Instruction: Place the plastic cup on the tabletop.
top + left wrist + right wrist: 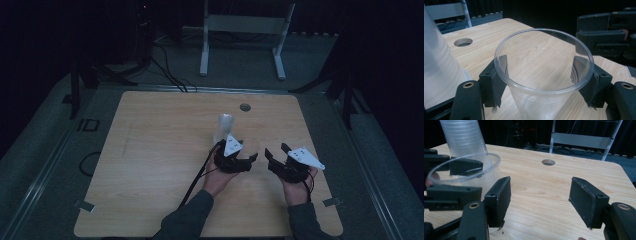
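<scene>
Left hand-held gripper (541,82): both black pads pressed against the wall of a single clear, thin-walled plastic cup (541,75), just under its rim, one pad at 9 o'clock of the cup and one at 3 o'clock. Cup upright, mouth up, empty. Grip sits high on the wall, probably because the rim ring is the stiffest part of so soft a cup and resists crushing.

In the high view the left hand-held gripper (248,159) is right of centre on the light wooden tabletop (150,165). A tall nested stack of clear plastic cups (224,127), mouth down, stands just beyond it at 12 o'clock. Judged: the single cup is kept near the stack it belongs with.

Right hand-held gripper (540,202): jaws wide apart, nothing between them, bare wood below. It hangs at 3 o'clock of the held cup, near but apart, jaws aimed towards it; likely waiting to assist.

Count:
- hand-held grippers: two
- loose cups: one
- cup stacks: one (cups in it too many and blurred to count)
- round cable holes in tabletop (245,107): one, at 12 o'clock
- white metal frame (245,30) on floor beyond: one
</scene>
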Action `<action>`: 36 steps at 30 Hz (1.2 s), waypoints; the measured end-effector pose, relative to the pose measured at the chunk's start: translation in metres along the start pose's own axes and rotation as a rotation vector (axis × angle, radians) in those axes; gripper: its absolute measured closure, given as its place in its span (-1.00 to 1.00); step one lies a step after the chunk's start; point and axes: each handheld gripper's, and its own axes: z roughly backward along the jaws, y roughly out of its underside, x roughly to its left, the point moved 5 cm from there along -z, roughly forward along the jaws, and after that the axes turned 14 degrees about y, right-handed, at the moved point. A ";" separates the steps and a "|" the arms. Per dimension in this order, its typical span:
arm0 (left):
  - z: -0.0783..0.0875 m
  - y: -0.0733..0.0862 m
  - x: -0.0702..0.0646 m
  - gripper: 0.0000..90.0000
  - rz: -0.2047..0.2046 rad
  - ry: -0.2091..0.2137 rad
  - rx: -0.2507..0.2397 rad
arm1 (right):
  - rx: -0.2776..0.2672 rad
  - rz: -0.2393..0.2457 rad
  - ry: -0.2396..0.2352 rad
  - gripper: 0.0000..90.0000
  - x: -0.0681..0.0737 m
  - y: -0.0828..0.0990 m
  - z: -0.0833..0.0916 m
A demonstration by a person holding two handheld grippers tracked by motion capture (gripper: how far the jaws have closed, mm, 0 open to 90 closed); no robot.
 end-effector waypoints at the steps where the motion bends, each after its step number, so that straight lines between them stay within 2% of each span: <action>1: 0.000 0.000 0.000 -0.33 0.000 0.000 0.000 | 0.000 0.000 0.000 -0.26 0.000 0.000 0.000; 16: -0.011 0.014 -0.004 -0.33 -0.007 0.009 0.022 | -0.003 -0.007 0.005 -0.26 -0.001 -0.001 0.000; 36: -0.019 0.022 -0.007 -0.34 -0.017 0.025 0.028 | -0.003 -0.006 0.003 -0.26 -0.001 0.000 0.000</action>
